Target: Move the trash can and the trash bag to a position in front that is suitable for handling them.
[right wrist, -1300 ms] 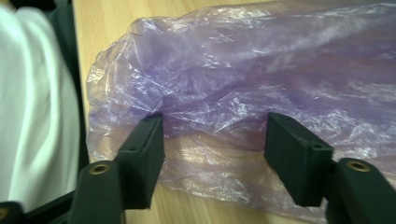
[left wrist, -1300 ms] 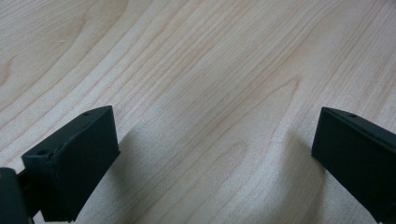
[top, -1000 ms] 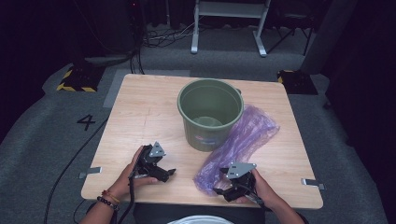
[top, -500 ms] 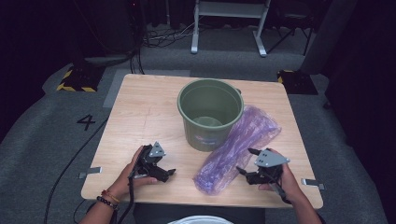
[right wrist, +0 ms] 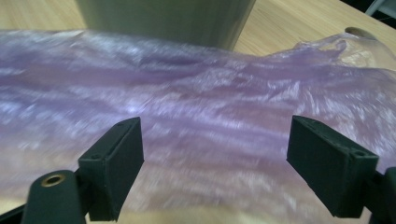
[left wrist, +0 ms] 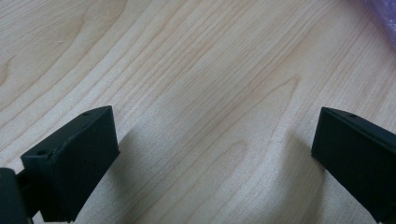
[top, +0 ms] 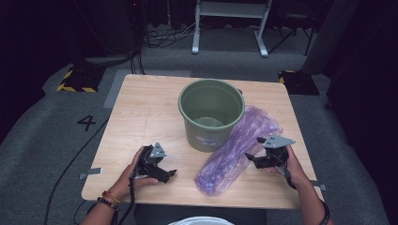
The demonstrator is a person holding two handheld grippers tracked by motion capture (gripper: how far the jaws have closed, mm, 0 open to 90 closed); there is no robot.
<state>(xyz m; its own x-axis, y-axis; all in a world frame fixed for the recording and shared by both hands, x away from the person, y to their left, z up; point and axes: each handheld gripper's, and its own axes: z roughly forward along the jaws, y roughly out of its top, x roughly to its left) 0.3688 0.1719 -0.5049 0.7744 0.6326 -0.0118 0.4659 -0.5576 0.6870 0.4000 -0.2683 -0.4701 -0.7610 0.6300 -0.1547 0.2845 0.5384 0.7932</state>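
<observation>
Here the left claw (top: 170,174) rests low on the desk (top: 141,112), jaws spread wide over bare wood, gripping nothing. The right claw (top: 248,157) hangs beside the purple bag (top: 239,147), jaws wide apart and empty, pointing at its crinkled side. The bag lies lengthwise against the green bucket (top: 211,112), which stands upright mid-desk.

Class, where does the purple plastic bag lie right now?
In the high view, the purple plastic bag lies on the table's right half, against the green bucket, beside the right tool.

Lab: numbered floor (top: 87,123), hazard-striped weights (top: 75,80).
</observation>
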